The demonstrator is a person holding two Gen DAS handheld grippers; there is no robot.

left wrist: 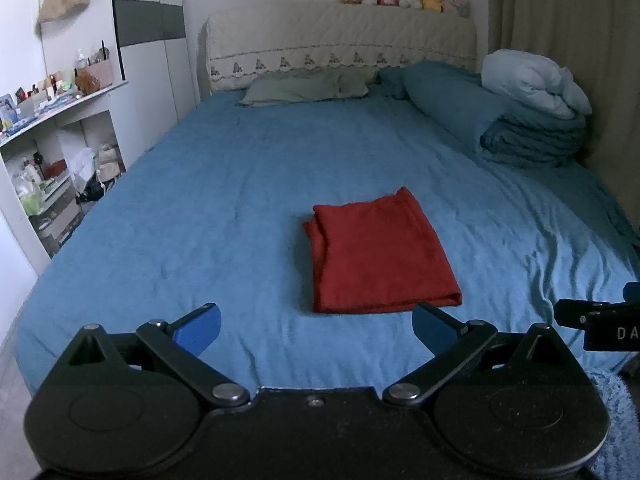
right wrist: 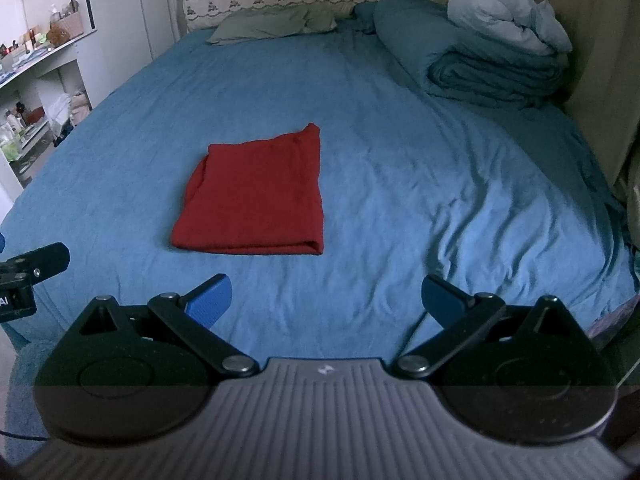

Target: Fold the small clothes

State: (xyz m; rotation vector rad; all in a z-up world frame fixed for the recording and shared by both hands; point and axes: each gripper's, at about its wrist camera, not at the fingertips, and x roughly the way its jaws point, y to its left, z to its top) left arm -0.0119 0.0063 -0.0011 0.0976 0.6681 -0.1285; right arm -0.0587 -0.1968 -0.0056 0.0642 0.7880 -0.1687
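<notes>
While both grippers gape, red cloth (left wrist: 380, 252) lies ahead, untouched.

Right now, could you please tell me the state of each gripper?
Left gripper: open, holding nothing.
Right gripper: open, holding nothing; the red cloth lies folded on the bed.
</notes>
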